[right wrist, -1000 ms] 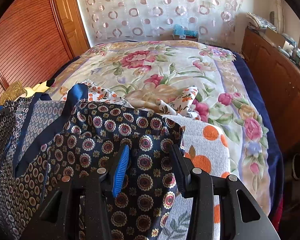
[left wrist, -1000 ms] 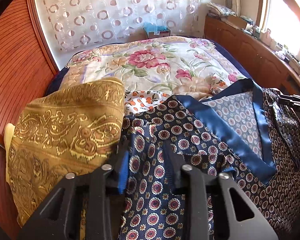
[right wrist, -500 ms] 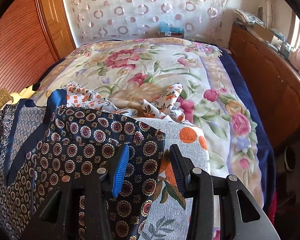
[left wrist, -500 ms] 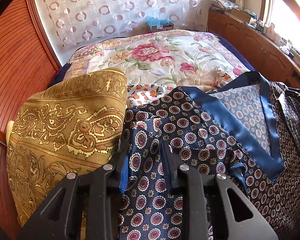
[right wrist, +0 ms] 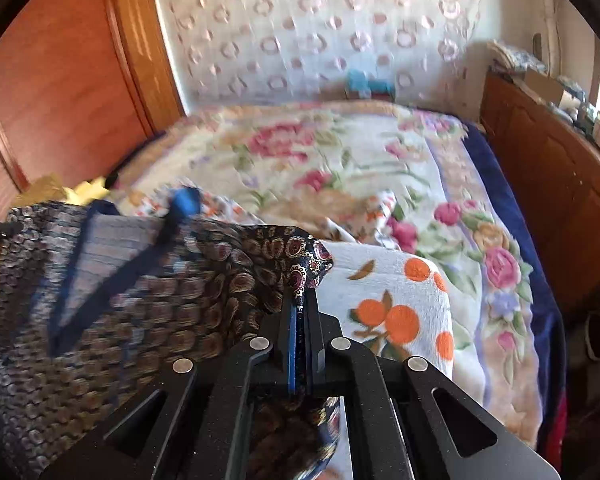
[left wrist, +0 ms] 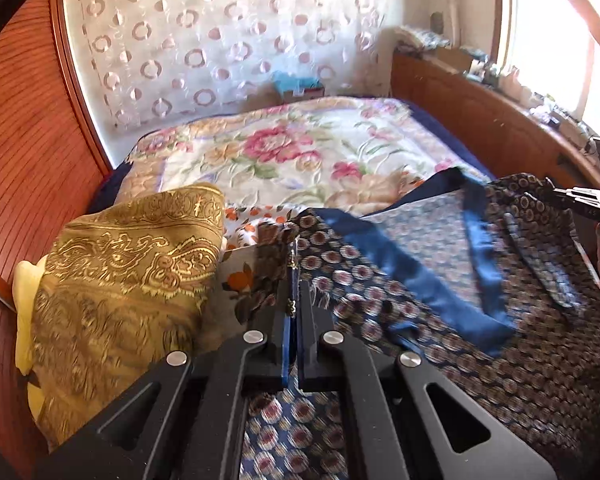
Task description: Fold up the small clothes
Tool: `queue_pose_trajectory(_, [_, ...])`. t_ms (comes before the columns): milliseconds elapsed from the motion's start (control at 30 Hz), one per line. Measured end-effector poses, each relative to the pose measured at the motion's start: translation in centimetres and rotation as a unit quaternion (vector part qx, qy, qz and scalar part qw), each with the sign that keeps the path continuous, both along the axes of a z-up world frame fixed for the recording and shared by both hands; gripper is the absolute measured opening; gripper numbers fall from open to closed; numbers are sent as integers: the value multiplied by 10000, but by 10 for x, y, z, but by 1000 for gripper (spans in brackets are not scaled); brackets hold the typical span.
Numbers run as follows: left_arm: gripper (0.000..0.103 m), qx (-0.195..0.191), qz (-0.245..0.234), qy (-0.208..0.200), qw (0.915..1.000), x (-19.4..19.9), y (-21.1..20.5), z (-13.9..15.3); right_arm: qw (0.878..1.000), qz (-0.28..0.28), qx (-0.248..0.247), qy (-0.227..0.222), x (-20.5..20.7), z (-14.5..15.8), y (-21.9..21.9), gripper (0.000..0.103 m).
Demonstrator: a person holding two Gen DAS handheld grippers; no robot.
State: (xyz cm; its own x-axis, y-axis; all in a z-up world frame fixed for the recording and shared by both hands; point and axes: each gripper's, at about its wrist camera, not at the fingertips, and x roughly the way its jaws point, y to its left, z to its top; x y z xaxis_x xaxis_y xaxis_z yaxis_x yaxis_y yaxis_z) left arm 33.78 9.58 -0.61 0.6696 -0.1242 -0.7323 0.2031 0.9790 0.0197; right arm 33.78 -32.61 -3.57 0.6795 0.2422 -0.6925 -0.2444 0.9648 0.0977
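Note:
A dark navy garment (left wrist: 440,288) with a medallion print and a blue satin collar is stretched between my two grippers above the bed. My left gripper (left wrist: 294,292) is shut on its left edge, with the cloth pinched between the pads. In the right wrist view the same garment (right wrist: 140,300) hangs to the left, and my right gripper (right wrist: 302,296) is shut on its right corner, which sticks up past the fingertips. The other gripper shows as a black tip at the far right edge of the left wrist view (left wrist: 584,200).
A gold patterned cushion (left wrist: 120,280) lies at the left. White cloths with orange fruit prints (right wrist: 400,308) lie under the garment. A floral blanket (left wrist: 300,156) covers the bed. Wooden panels stand at the left (left wrist: 28,160) and a wooden sideboard (right wrist: 548,184) at the right.
Both grippers have closed on the navy garment, and both have lifted it off the bed. The cloth now hangs taut between them.

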Motion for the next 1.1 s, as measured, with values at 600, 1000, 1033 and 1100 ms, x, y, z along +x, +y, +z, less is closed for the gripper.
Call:
queue_pose_trajectory(600, [2,-341,237,-672,9969,-202,22,6,9977,20,70,-679,-238,11,-28,1])
queue_pose_trajectory(1000, [2,-786,744,-246,9938,-272,48,-42,9989,-202,431,-49,-328,-31,-60,1])
queue_pose_trajectory(1033, [2,-791,759,-219,9937,-273,49,-44,9987,-225,457,-29,-329,-33,-62,1])
queue_pose_trajectory(1100, [2,-718,764,-198,9943,-273,48,-47,9987,-238,456,-16,-327,-33,-65,1])
